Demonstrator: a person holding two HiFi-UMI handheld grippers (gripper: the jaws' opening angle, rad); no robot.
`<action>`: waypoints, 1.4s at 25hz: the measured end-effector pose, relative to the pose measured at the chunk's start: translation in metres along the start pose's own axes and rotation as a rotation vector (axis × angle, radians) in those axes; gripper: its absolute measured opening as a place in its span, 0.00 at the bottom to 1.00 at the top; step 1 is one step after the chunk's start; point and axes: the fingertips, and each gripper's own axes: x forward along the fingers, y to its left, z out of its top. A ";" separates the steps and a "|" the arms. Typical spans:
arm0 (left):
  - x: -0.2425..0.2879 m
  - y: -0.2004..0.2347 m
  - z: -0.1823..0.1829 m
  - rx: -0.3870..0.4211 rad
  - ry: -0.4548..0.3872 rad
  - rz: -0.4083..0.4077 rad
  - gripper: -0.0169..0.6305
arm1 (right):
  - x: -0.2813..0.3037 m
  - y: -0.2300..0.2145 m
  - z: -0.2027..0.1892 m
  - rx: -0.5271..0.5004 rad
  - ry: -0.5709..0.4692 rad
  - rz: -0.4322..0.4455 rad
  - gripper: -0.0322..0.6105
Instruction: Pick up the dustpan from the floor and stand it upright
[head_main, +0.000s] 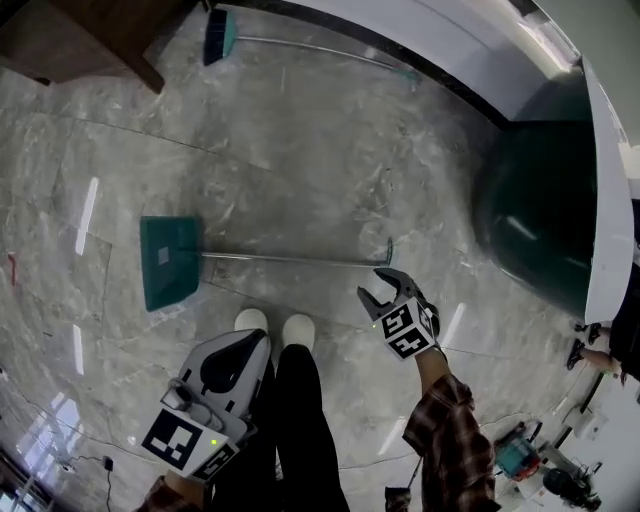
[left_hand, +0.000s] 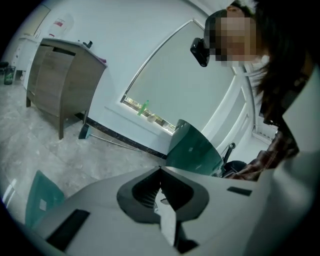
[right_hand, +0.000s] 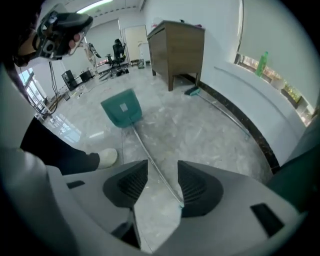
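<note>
Bright even indoor light, ceiling-light streaks glaring on glossy floor, strong fisheye bending, dark vignetted corners

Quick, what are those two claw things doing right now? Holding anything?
Left gripper: shut, nothing in it.
Right gripper: open; the dustpan handle shows between its jaws, not gripped.

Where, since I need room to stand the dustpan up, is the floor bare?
Bare floor lies between the dustpan and the broom, and left of the dustpan. It is crowded around the shoes and right gripper.
</note>
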 end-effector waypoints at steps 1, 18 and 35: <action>0.007 0.007 -0.014 -0.012 -0.005 0.000 0.04 | 0.018 -0.001 -0.017 -0.002 0.025 -0.001 0.33; 0.071 0.098 -0.140 -0.001 -0.018 0.001 0.04 | 0.214 -0.015 -0.157 -0.079 0.207 -0.030 0.37; 0.093 0.130 -0.125 0.039 -0.117 -0.046 0.04 | 0.275 -0.031 -0.206 -0.231 0.355 0.114 0.25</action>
